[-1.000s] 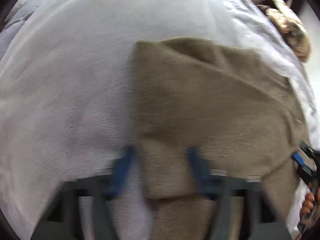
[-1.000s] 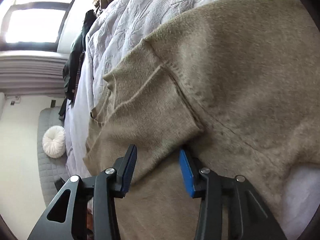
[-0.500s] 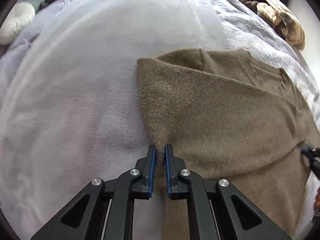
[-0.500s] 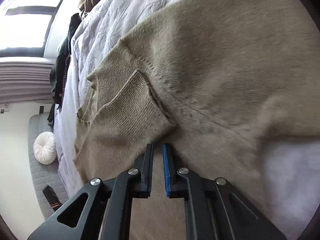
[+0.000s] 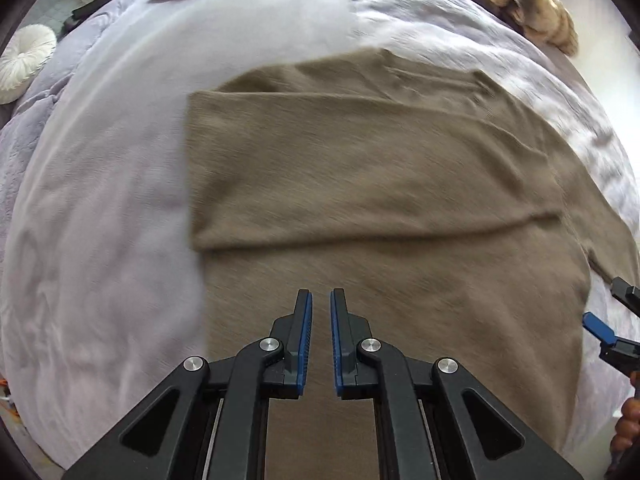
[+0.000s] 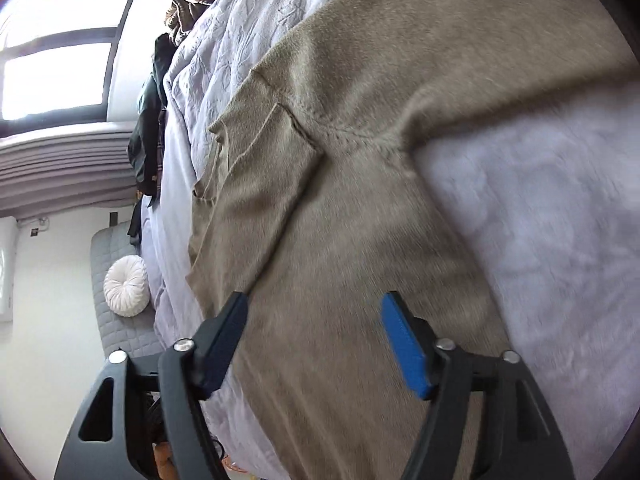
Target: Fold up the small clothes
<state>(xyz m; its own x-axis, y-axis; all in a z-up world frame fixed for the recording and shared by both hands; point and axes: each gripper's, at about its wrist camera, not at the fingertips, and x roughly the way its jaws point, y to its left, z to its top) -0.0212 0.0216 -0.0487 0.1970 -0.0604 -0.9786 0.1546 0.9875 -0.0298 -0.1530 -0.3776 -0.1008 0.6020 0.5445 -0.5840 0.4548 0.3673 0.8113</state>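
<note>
Bedroom scene: pale lilac bedspread (image 5: 100,220) filling most of both views, with a bright window (image 6: 60,60), a round white cushion (image 5: 24,62) and a heap of other clothes (image 5: 520,4) at the far edges.

Spread flat on the bedspread, a tan sweater (image 5: 380,184), one sleeve already folded across the body as a wide band running side to side in the left wrist view.

Left gripper (image 5: 318,300) pointing steeply down over the near middle of the sweater, blue pads drawn almost together with only a thin slit and no cloth pinched.

Right gripper (image 6: 316,304) off at the sweater's right side, seen at the margin of the left view, jaws just spread wide, knit lying under them but not squeezed.

Likely next: another fold, probably along the garment's length. For that, sweater ahead of and beneath both tools, long axis running away from the right gripper, folded band crosswise to it. Right hand nearer the loose side edge; left nearer the centre.

No brand, label or readable writing anywhere.
</note>
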